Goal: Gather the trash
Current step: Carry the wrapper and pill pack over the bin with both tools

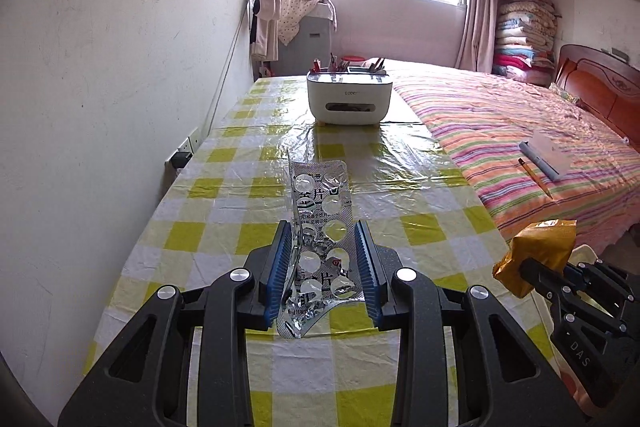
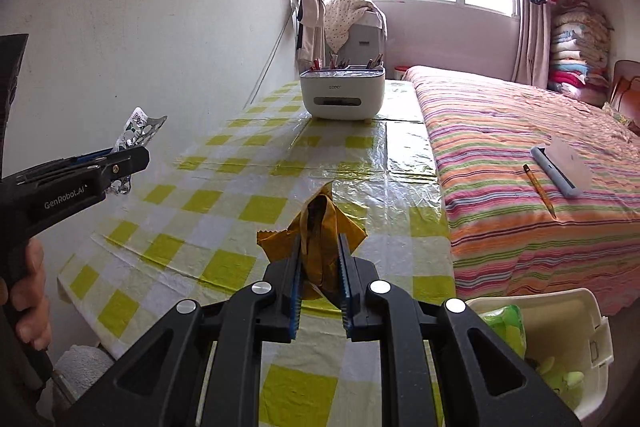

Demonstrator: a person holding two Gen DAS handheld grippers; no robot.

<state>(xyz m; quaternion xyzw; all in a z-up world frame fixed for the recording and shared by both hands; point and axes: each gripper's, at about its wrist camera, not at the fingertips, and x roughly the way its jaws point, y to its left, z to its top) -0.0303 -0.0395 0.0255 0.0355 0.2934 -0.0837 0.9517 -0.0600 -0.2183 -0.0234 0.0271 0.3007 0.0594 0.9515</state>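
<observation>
My left gripper [image 1: 325,251] is shut on a crumpled silver pill blister pack [image 1: 320,235] and holds it upright above the yellow-checked table [image 1: 224,227]. It also shows at the left of the right wrist view [image 2: 132,155], with the blister pack [image 2: 138,129] sticking up from it. My right gripper [image 2: 320,259] is shut on a crumpled golden-brown wrapper [image 2: 316,239], held above the table's right front part. The wrapper [image 1: 536,251] also shows at the right of the left wrist view. A white trash bin [image 2: 576,311] with green trash inside stands low at the right, below the table edge.
A white organiser box [image 1: 349,99] with pens stands at the table's far end. A striped bed [image 2: 520,163] borders the table on the right, with a pencil [image 2: 540,191] and a grey tool [image 2: 556,167] on it. A white wall [image 1: 120,67] runs along the left.
</observation>
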